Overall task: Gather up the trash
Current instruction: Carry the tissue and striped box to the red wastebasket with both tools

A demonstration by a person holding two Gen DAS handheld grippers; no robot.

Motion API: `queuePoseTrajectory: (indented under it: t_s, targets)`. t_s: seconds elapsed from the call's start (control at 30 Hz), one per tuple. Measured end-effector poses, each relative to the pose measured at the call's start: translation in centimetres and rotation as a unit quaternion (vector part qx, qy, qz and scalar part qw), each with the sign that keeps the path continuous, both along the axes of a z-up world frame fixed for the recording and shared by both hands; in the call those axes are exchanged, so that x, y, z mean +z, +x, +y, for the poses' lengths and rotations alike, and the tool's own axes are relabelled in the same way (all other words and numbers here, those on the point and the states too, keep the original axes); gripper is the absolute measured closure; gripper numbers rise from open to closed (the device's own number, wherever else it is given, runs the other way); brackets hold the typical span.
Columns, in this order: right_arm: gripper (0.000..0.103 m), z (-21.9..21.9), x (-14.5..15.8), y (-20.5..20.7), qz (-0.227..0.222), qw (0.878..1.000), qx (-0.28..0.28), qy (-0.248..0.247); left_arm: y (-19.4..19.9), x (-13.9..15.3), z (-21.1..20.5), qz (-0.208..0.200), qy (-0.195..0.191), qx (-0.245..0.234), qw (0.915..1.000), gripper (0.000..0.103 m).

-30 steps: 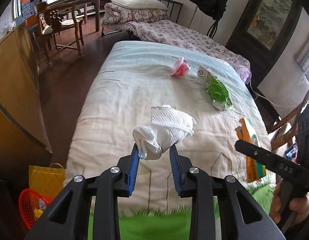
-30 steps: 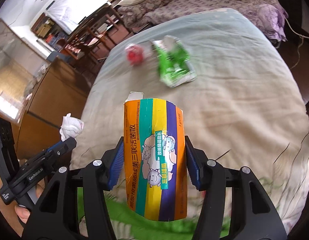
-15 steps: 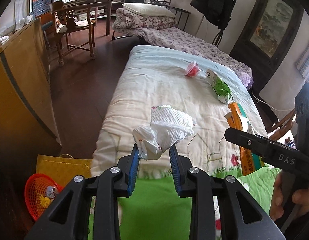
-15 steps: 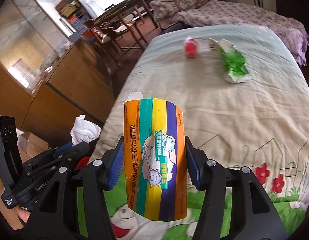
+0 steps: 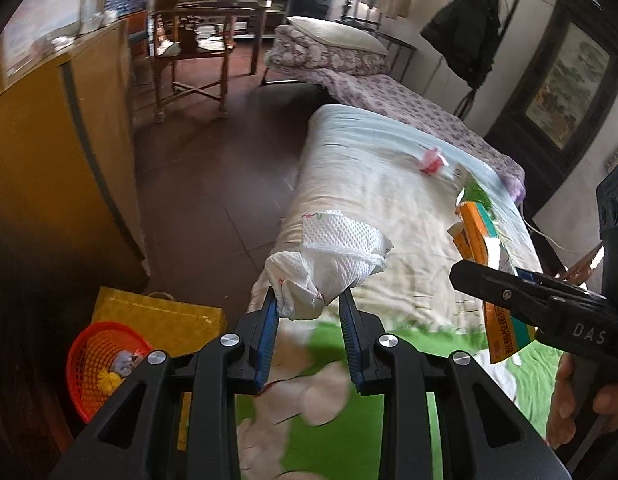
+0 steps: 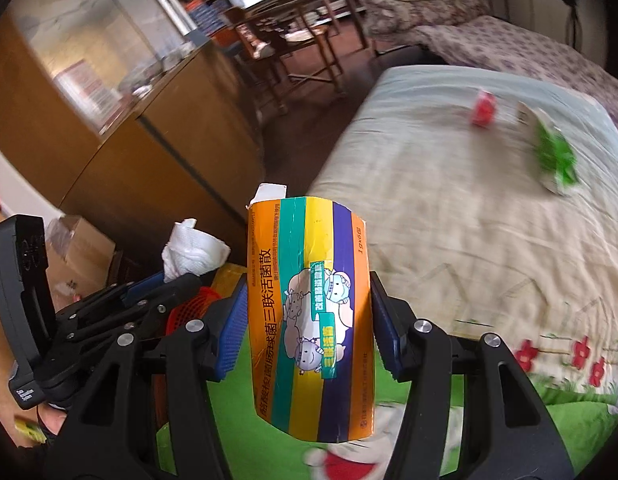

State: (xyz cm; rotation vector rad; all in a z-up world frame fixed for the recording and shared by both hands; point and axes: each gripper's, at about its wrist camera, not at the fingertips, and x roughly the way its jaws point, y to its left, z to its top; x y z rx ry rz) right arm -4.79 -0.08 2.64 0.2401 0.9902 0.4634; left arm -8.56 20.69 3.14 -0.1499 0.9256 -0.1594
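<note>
- Left gripper (image 5: pixel 309 312): fingers clamped on a crumpled white tissue wad (image 5: pixel 329 258), held over the foot of the bed (image 5: pixel 361 184).
- Right gripper (image 6: pixel 309 316): fingers pinch a striped orange carton (image 6: pixel 309 320), upright.
- Orange basket (image 5: pixel 103 360) on the floor beside the bed, left.
- Farther up the bed: red wrapper (image 6: pixel 484 109), green packet (image 6: pixel 555 158).

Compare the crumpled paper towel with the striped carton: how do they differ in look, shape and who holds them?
1. The paper towel is plain white; the carton has orange, green, yellow and purple stripes with cartoon figures.
2. The paper towel is a soft crumpled wad; the carton is a flat-sided box with an open top flap.
3. The left hand-held gripper pinches the paper towel; the right hand-held gripper clamps the carton.

Both are trash held above the bed.
</note>
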Motion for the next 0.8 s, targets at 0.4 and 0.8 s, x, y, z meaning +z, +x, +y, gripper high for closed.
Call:
queuePoseTrajectory:
  t_s: [0.4, 0.8]
  targets:
    - [0.047, 12.4, 0.0, 0.3, 0.014, 0.991, 0.128, -0.021, -3.0, -2.6, 10.7, 0.036, 0.002, 0.105, 0.9938, 0.073]
    - [0.047, 23.1, -3.2, -0.1, 0.061, 0.971, 0.225, -0.048, -5.7, -7.7, 20.0, 0.104, 0.001, 0.201, 0.9741, 0.073]
